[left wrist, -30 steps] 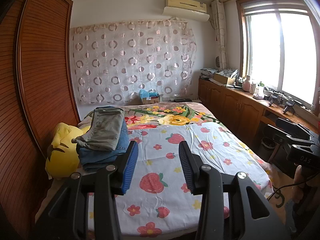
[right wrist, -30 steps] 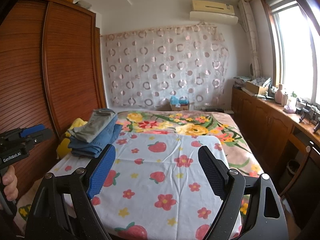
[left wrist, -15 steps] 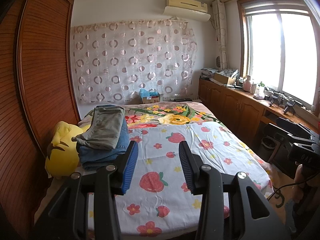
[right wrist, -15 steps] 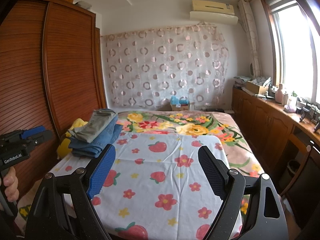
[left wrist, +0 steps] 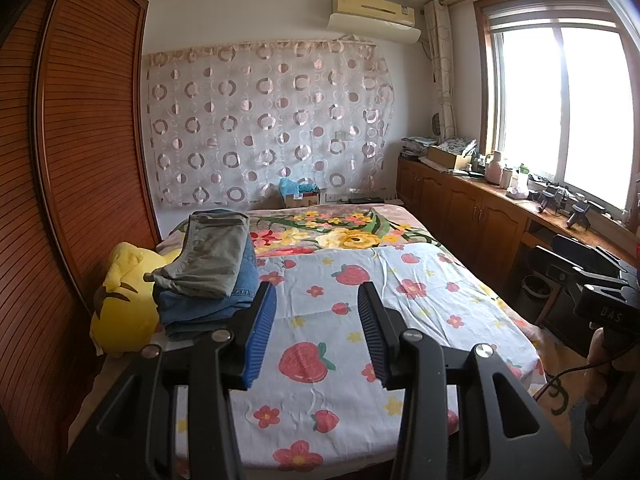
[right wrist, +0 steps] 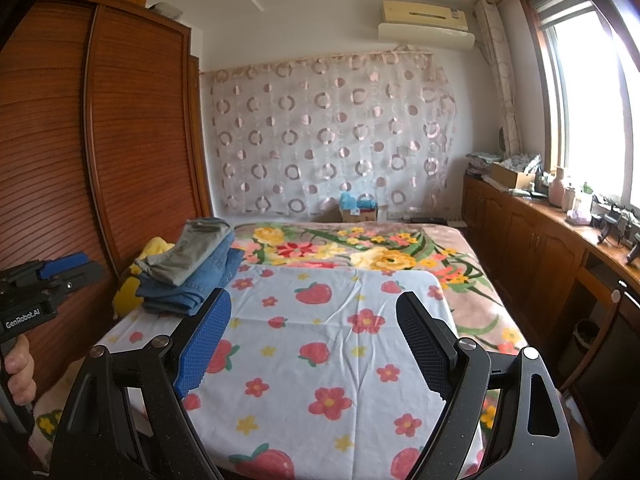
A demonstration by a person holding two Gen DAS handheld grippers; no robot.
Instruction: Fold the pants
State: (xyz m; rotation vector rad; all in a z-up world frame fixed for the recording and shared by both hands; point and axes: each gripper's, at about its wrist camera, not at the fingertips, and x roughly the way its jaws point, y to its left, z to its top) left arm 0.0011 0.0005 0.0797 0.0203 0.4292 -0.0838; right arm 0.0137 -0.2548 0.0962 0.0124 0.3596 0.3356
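Note:
A stack of folded pants lies on the left side of the bed: grey-green pants on top of blue jeans. My left gripper hovers above the strawberry-print sheet, open with nothing between its fingers, the stack just to its left. My right gripper is open wide over the same sheet, empty, with the stack beyond its left finger. The left gripper's body also shows at the left edge of the right wrist view.
A yellow plush toy lies beside the stack against the wooden wardrobe. A flowered blanket covers the far half of the bed. Wooden cabinets with clutter line the right wall under the window. A cardboard box stands behind the bed.

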